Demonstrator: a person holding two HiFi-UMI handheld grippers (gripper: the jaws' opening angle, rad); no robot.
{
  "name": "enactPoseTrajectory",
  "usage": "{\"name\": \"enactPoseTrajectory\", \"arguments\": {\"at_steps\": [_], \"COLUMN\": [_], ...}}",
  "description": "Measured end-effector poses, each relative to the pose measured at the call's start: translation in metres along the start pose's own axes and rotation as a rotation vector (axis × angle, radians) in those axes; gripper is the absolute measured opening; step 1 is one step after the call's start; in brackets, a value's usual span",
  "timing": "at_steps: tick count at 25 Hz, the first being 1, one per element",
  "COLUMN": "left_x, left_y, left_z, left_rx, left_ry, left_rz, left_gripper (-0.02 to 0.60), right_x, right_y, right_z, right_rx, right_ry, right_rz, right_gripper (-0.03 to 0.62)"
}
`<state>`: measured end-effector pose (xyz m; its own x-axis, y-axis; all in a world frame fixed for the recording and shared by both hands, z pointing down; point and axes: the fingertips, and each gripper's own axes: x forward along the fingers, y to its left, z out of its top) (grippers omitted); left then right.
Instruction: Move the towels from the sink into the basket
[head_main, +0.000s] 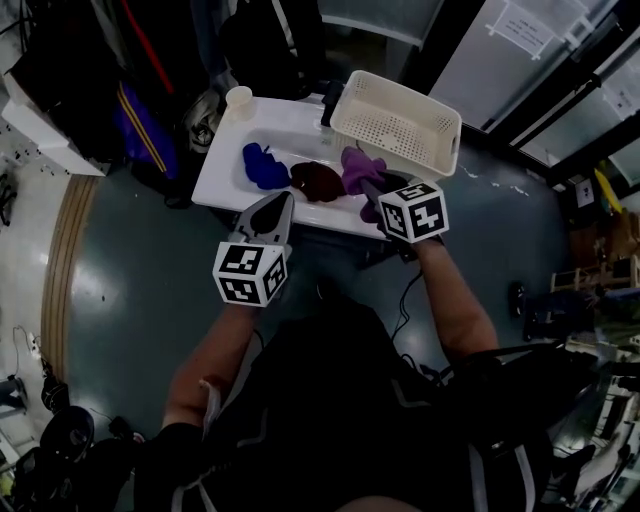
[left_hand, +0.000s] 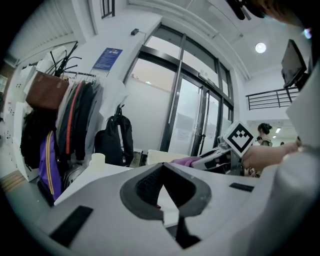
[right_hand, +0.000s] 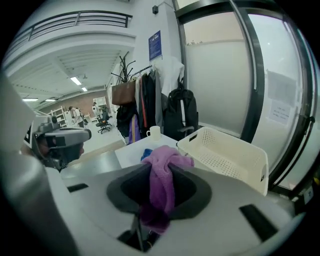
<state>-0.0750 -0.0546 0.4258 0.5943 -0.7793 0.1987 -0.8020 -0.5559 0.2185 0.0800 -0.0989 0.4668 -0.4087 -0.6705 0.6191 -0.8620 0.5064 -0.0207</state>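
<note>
The person's two bare forearms reach forward side by side, the left forearm and the right forearm each gripping a white two-jaw tongs tool with a square-marked cube. The left tongs hover at the near edge of the white rectangular sink, their jaws a narrow gap apart with nothing between them. The right tongs reach over the sink's near right part, jaws clamped on a purple terry towel that hangs in folds.
</note>
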Motion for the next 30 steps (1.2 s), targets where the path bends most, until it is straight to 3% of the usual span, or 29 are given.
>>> {"name": "enactPoseTrajectory", "arguments": {"at_steps": [6, 14, 23, 30], "left_x": [0.003, 0.036, 0.11, 0.161], "left_y": [-0.007, 0.0, 0.016, 0.029], "left_z": [0.03, 0.058, 0.072, 0.068], "left_rx": [0.031, 0.07, 0.077, 0.052], "left_ry": [-0.017, -0.042, -0.025, 0.02], "left_rz": [-0.02, -0.007, 0.008, 0.032], "left_gripper": [0.005, 0.005, 0.005, 0.005], "right_x": [-0.023, -0.009, 0.044, 0.105], "right_y": [-0.009, -0.072, -0.144, -0.186], "right_z": [0.049, 0.098, 0.12, 0.103], "right_rx": [0.019, 0.021, 0.021, 0.034], "right_ry": [-0.083, -0.151, -0.111, -0.018], "right_rz": [0.011, -0.034, -0.031, -0.001], "right_gripper": [0.098, 0.1, 0.101, 0.101]}}
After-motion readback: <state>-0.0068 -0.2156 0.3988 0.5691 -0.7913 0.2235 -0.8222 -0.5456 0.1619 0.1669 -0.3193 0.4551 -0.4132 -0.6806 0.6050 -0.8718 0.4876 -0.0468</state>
